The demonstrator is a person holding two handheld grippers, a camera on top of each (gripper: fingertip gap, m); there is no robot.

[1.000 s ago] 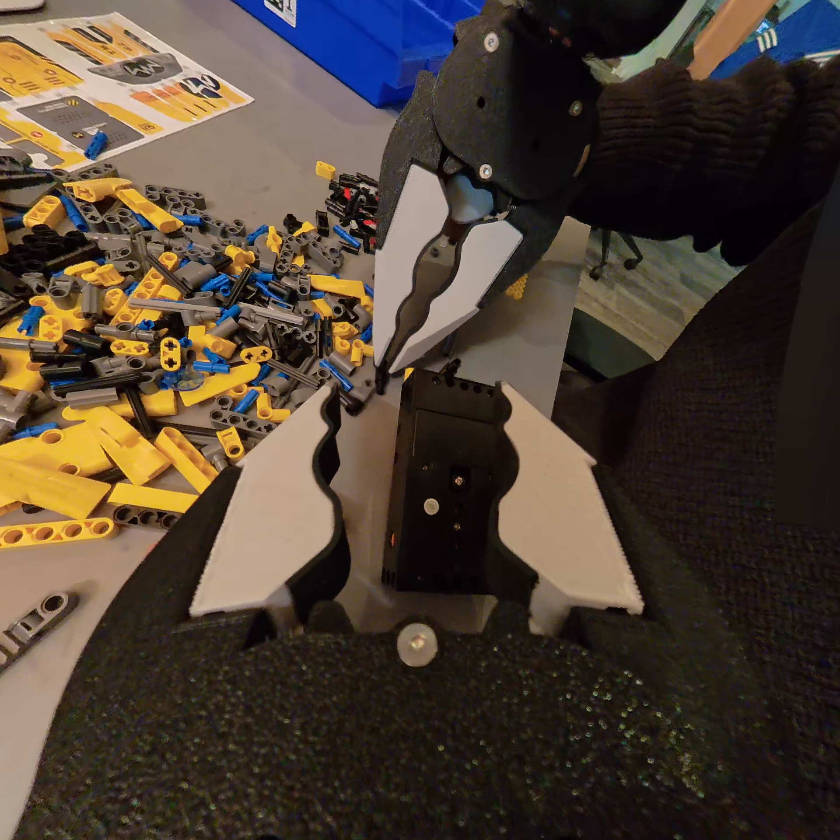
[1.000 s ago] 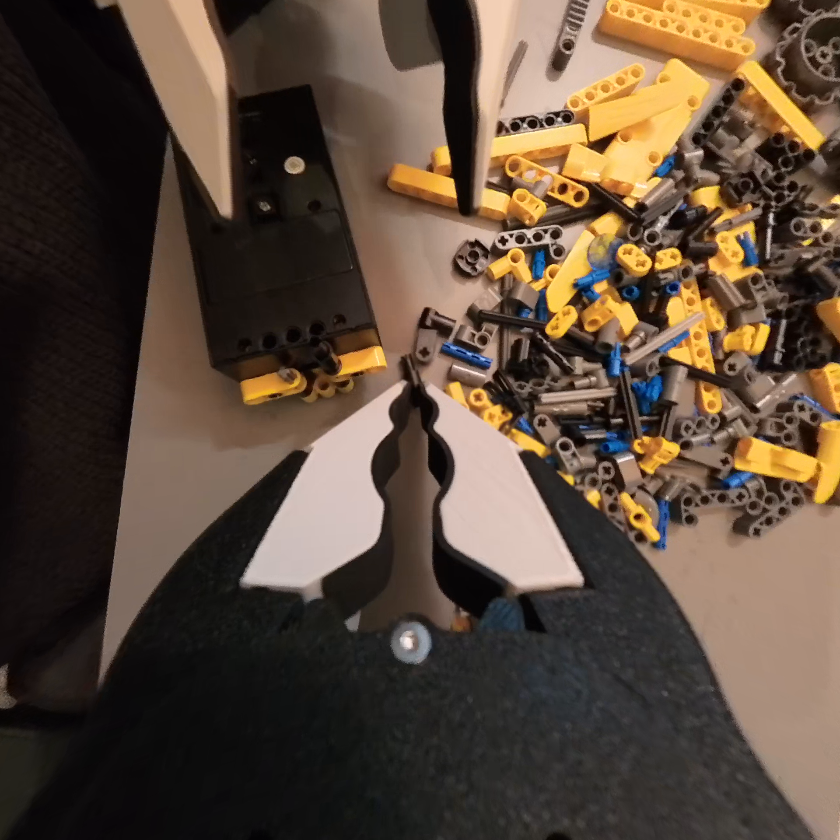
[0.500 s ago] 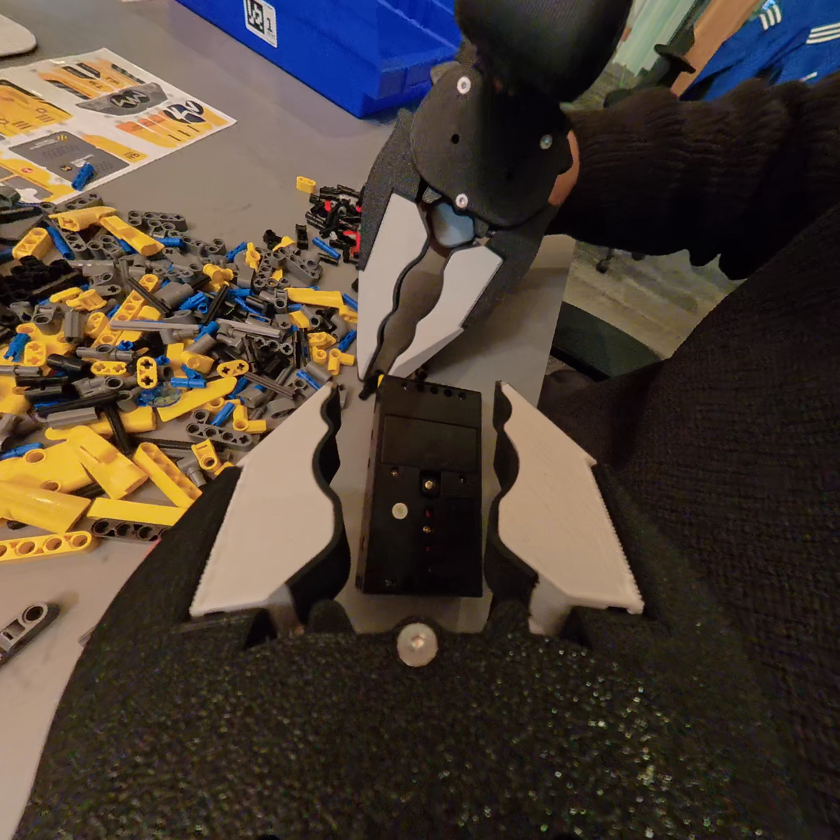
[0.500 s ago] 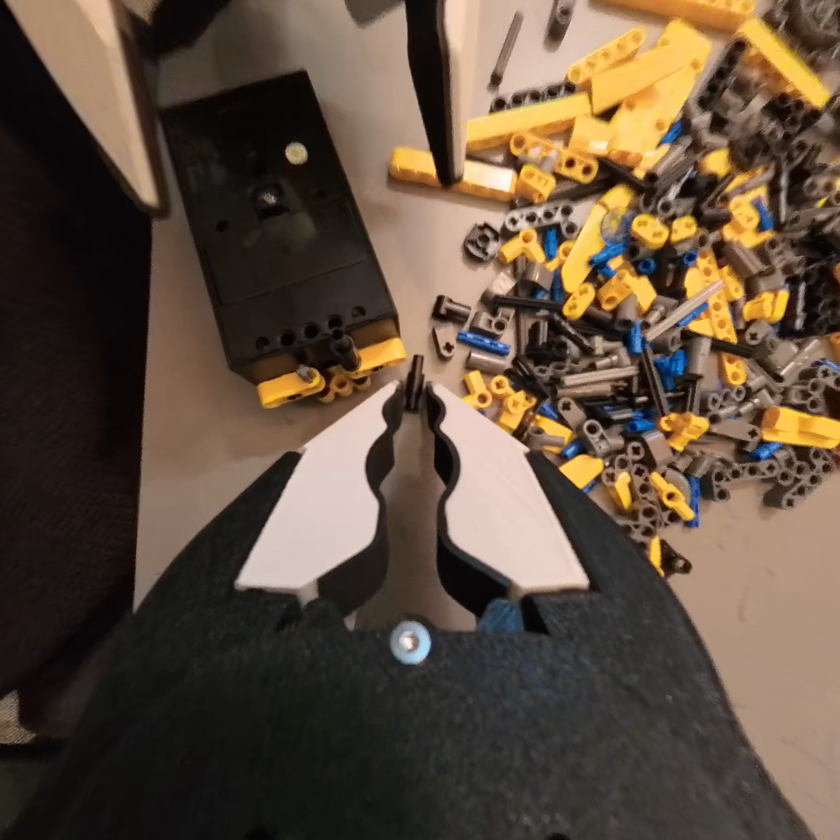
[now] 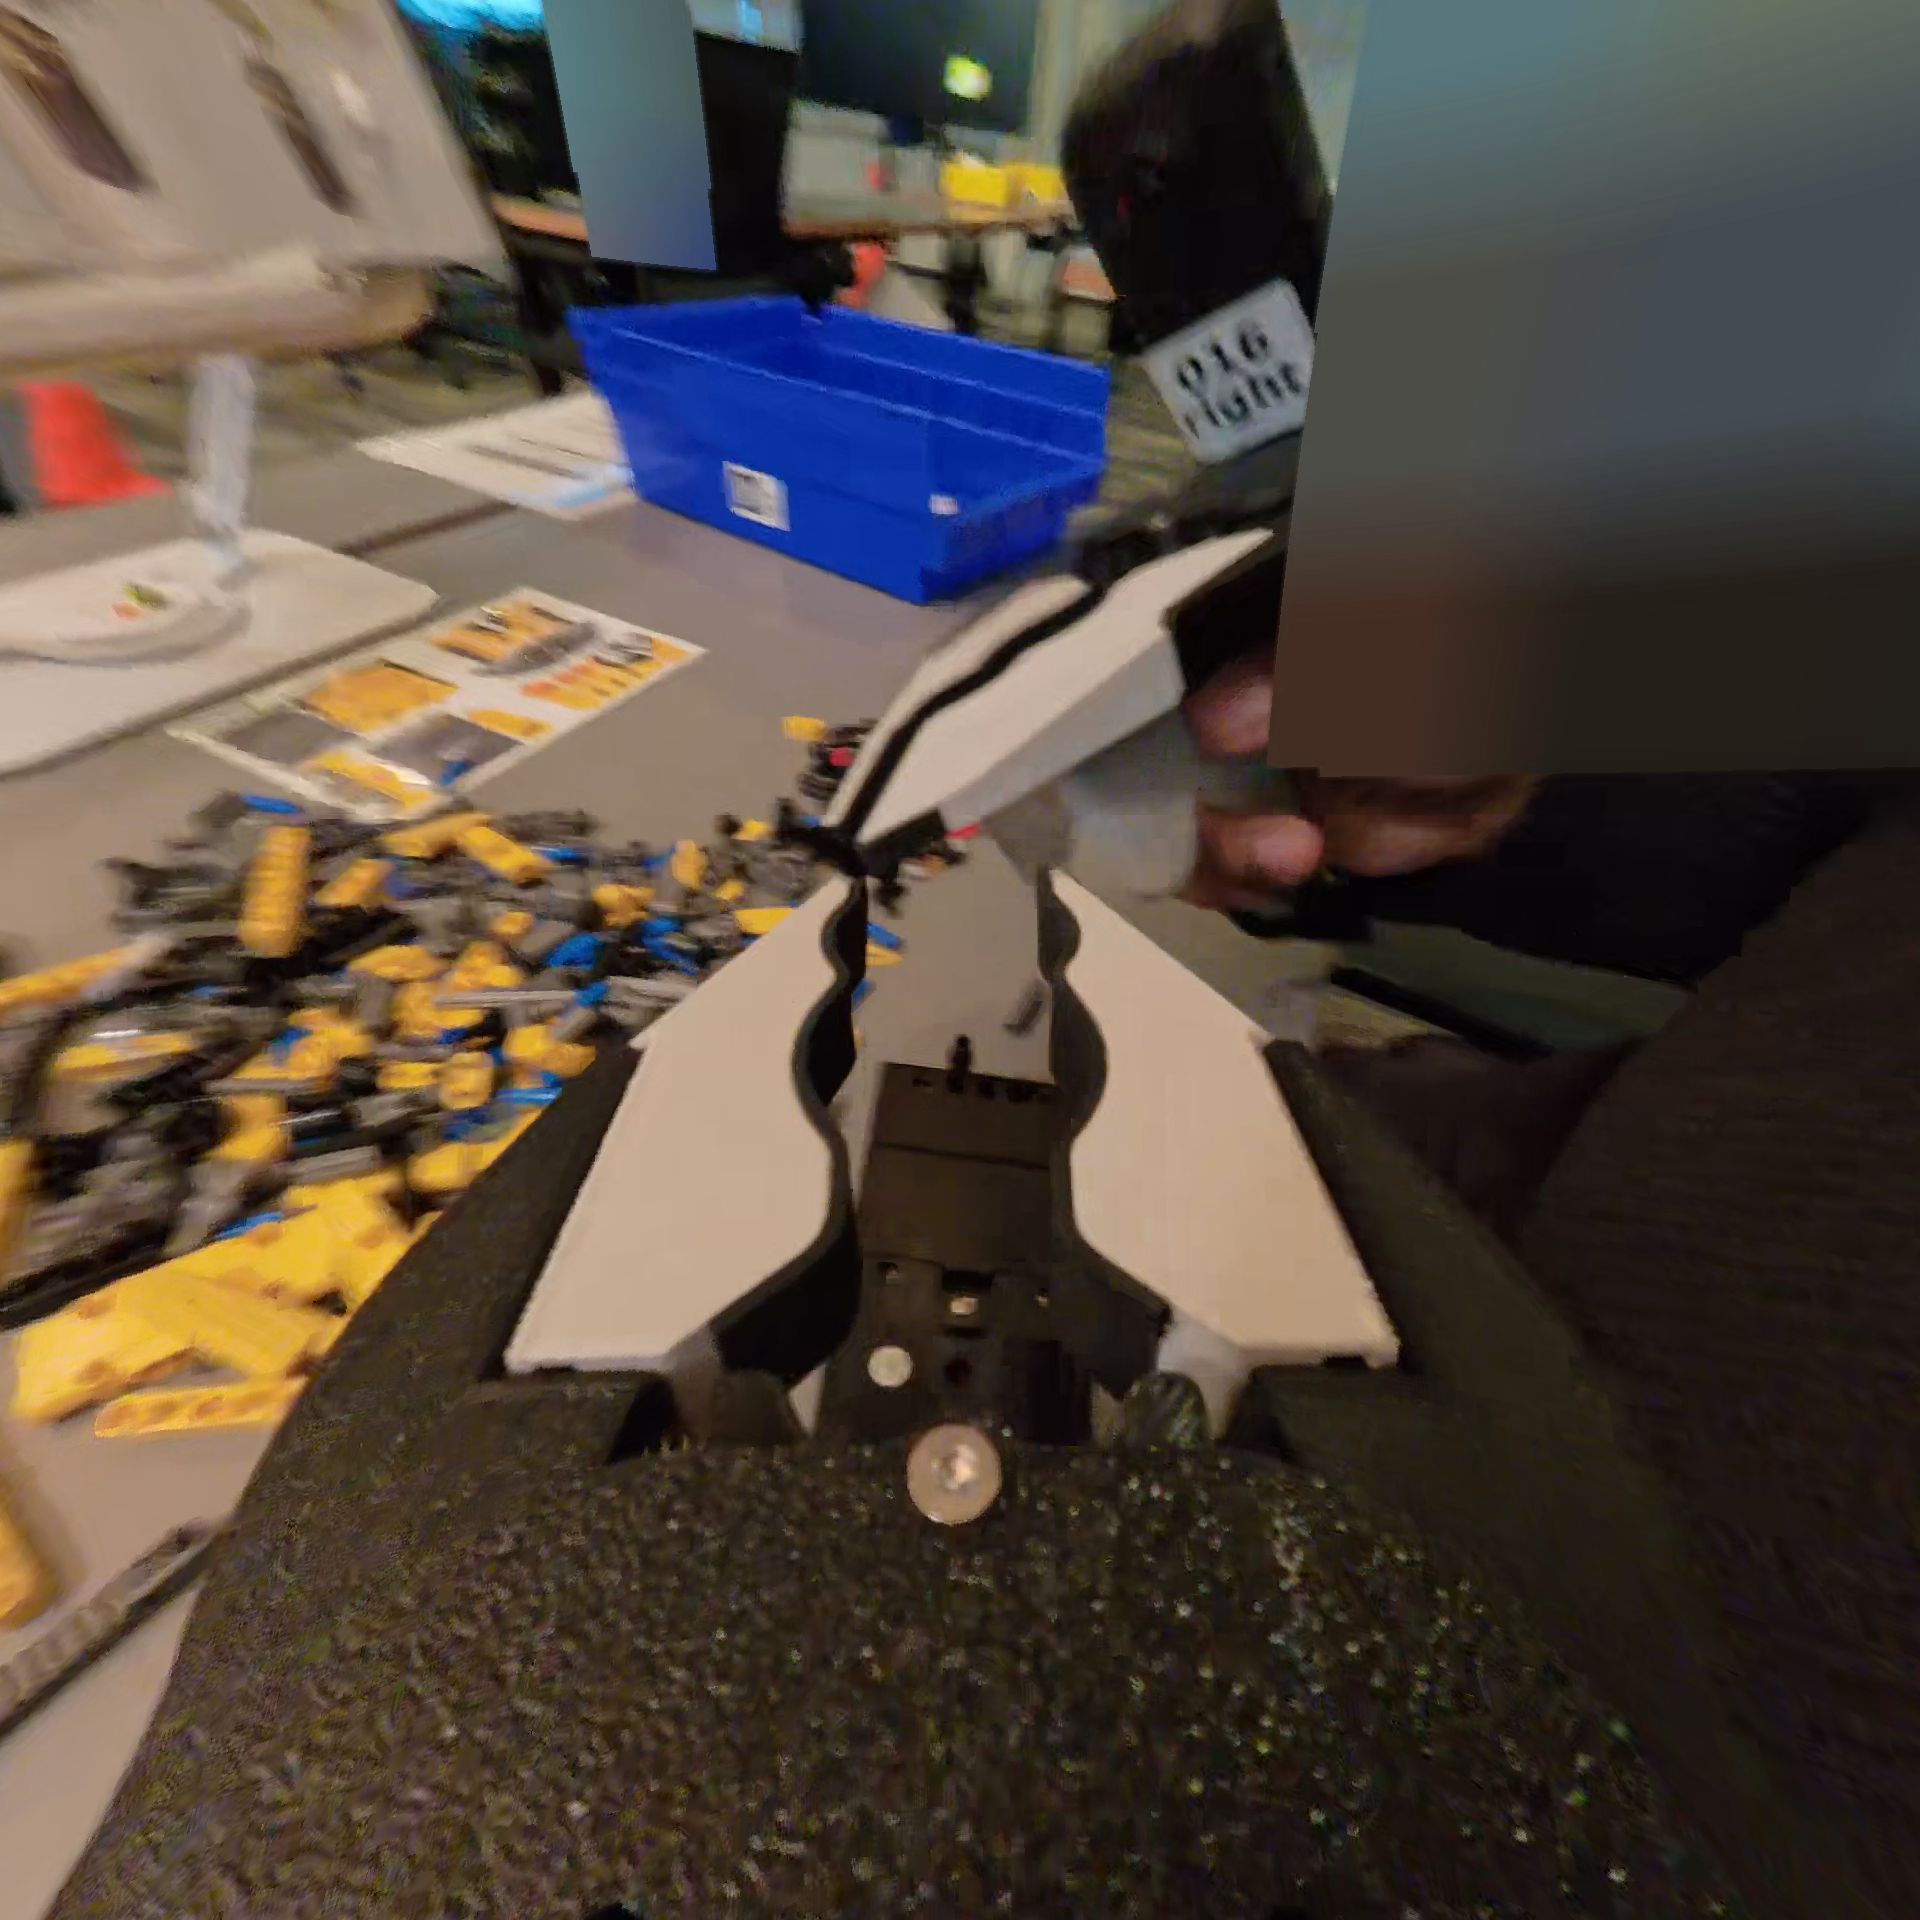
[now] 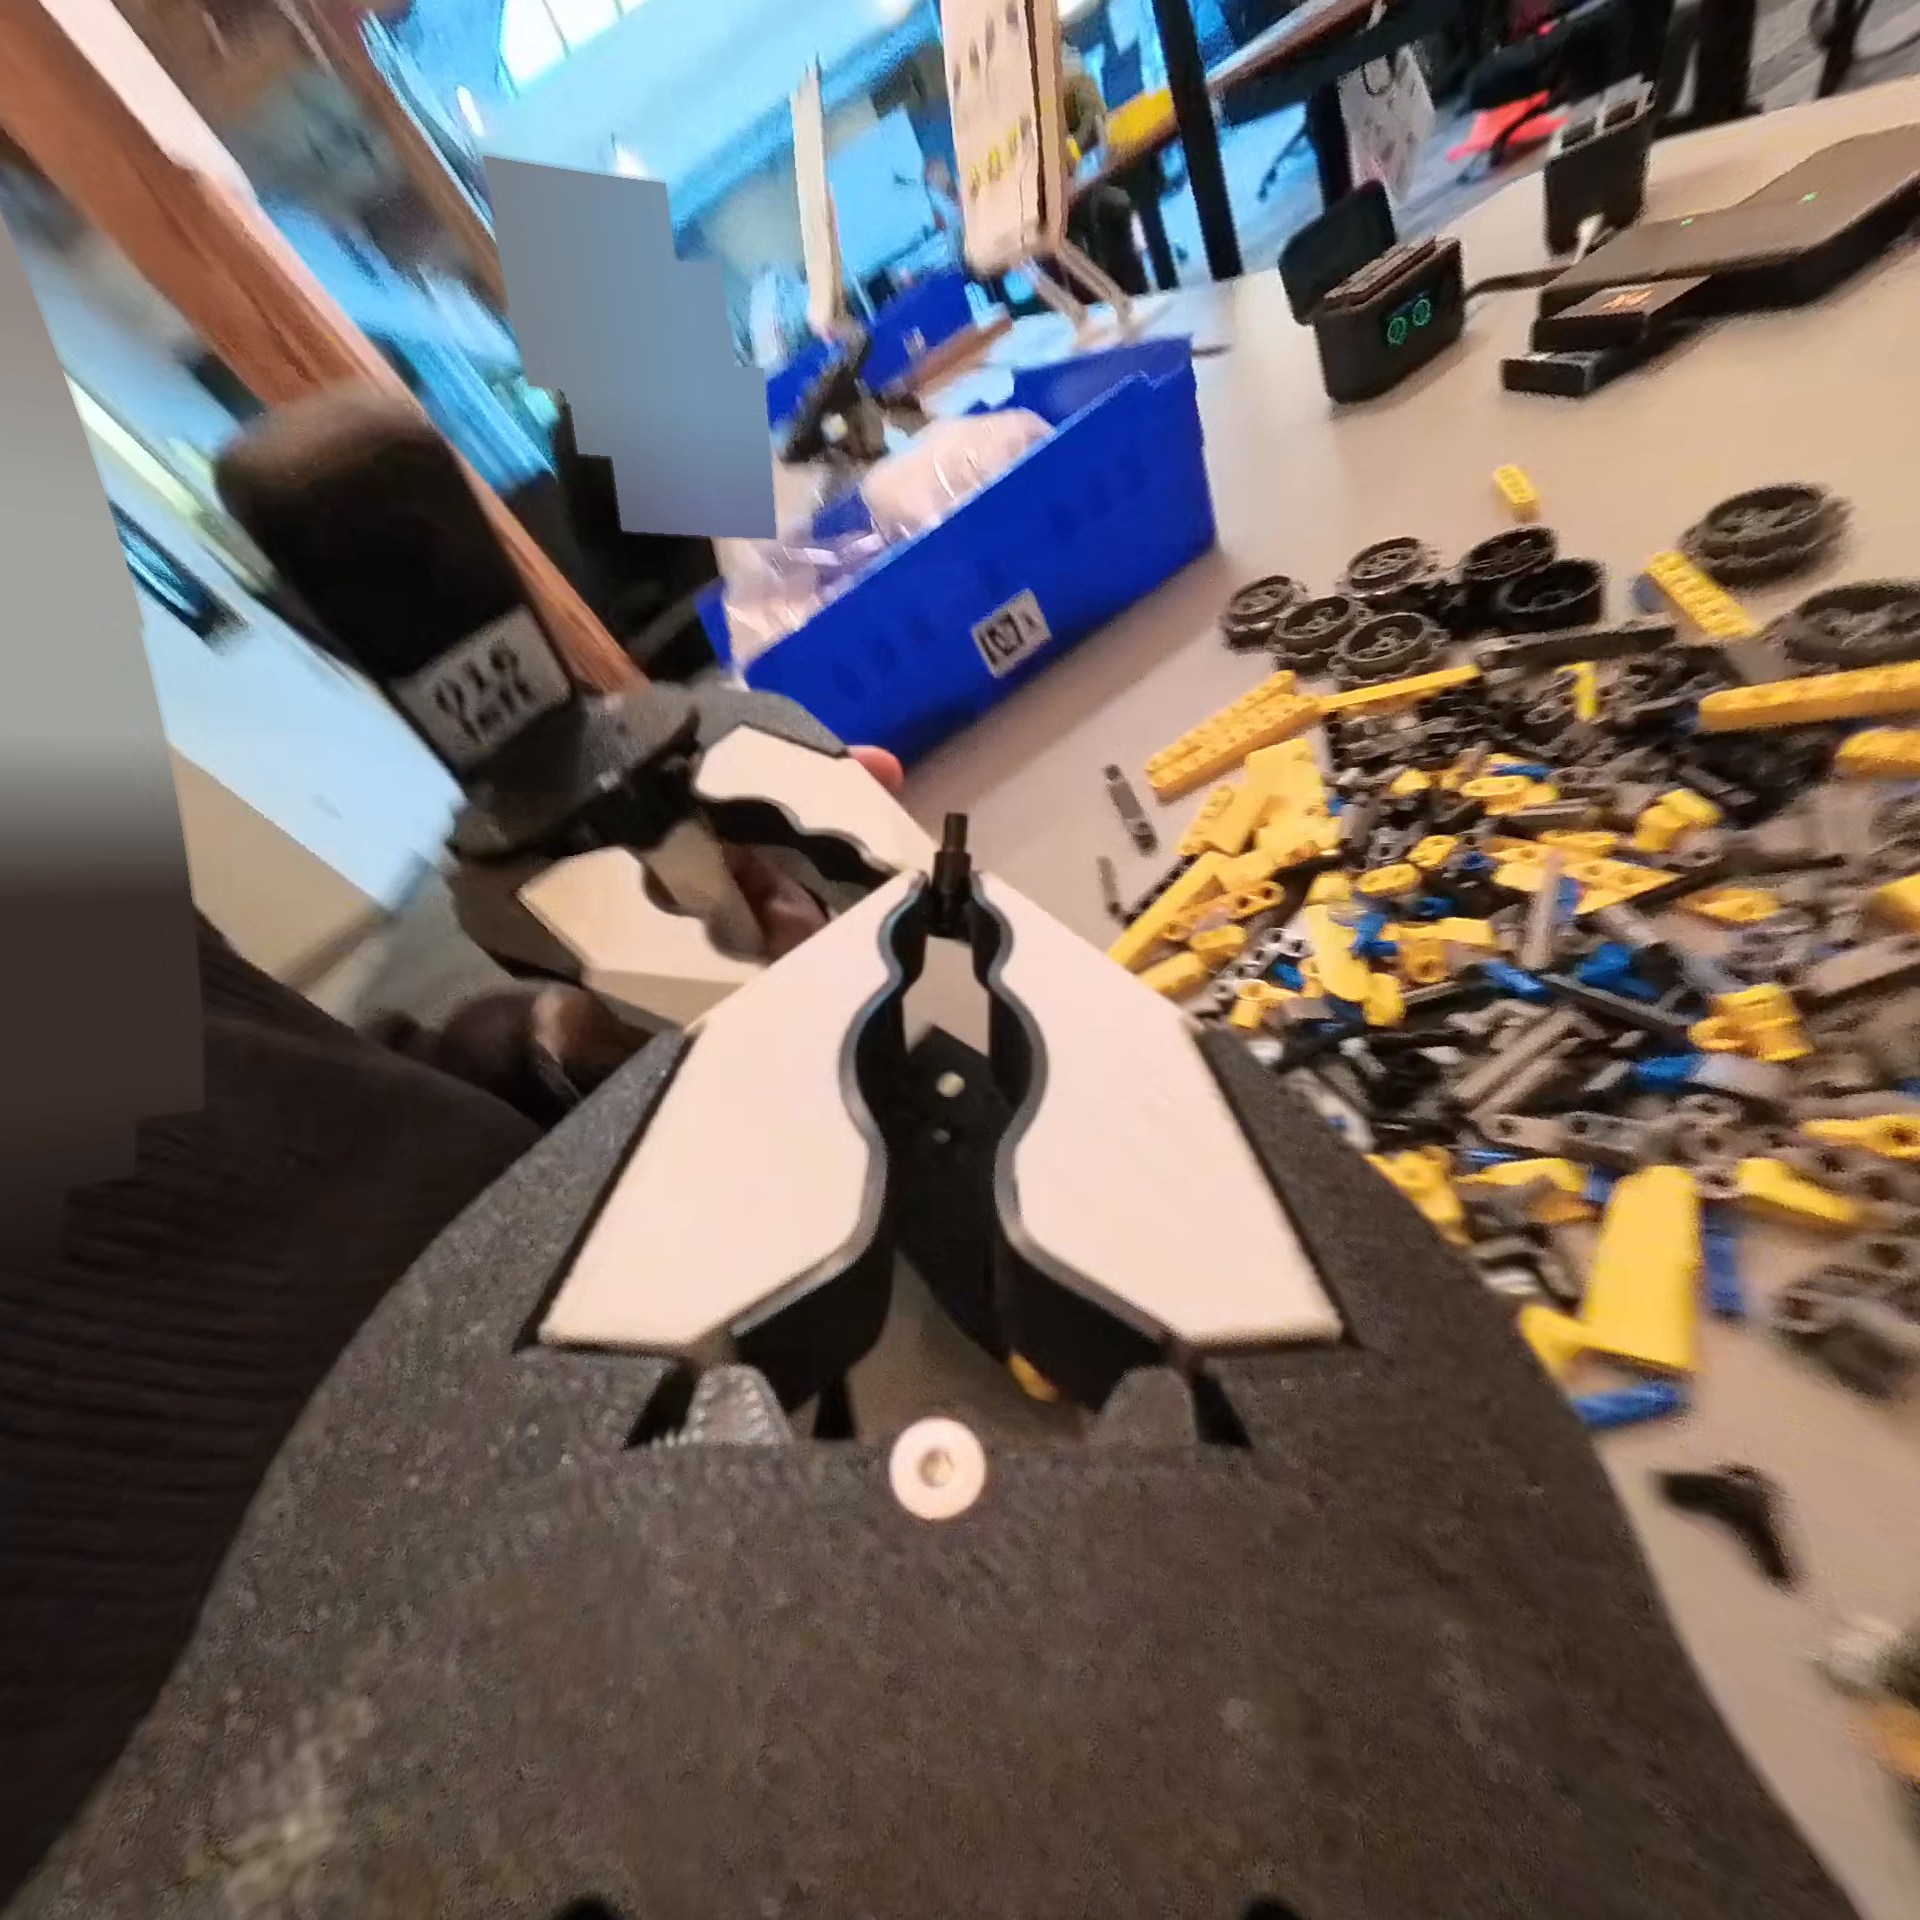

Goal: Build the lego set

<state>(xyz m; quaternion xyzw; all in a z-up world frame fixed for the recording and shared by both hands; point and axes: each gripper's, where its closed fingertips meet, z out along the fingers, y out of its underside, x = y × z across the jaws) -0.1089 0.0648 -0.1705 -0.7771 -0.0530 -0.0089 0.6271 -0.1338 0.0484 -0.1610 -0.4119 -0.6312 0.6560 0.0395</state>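
Soft indoor light, motion blur across backgrounds, wide-angle edge bending, perhaps brighter windows behind right view

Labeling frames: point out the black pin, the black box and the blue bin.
black pin [image 6: 951, 844], right wrist view, on its upper shaft.
black box [image 5: 961, 1164], left wrist view, on its top face.
blue bin [image 5: 831, 457], left wrist view, on its front wall.

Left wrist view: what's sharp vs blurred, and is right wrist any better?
Left wrist view: left gripper and black box sharp; brick pile and blue bin motion-smeared. Right wrist view: right gripper and black pin crisp; bricks toward the right edge smeared, background blurred.
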